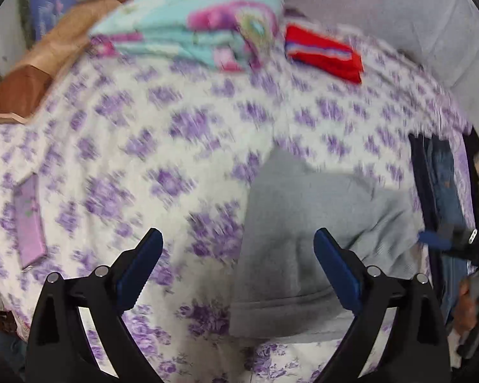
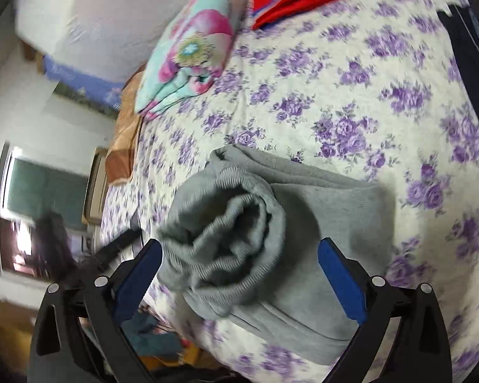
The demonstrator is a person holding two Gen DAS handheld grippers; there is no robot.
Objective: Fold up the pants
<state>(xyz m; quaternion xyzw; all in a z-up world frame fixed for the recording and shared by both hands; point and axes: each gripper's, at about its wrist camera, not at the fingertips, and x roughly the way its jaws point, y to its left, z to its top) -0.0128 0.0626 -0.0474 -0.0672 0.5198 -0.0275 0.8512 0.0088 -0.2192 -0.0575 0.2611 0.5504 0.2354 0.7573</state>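
Both tools, left tool (image 1: 238,268) and right tool (image 2: 239,274), stand spread over the folded grey sweatpants (image 2: 271,223) (gripping nothing), apparently letting the bundle settle on the bed (image 2: 367,95).

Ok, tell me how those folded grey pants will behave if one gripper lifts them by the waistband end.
The grey pants look like thick, soft fleece, so they would probably sag and the loose folds fall open. The ribbed waistband is bunched, likely giving the pads something to bite. They seem unlikely to slip or roll on the floral bedsheet.
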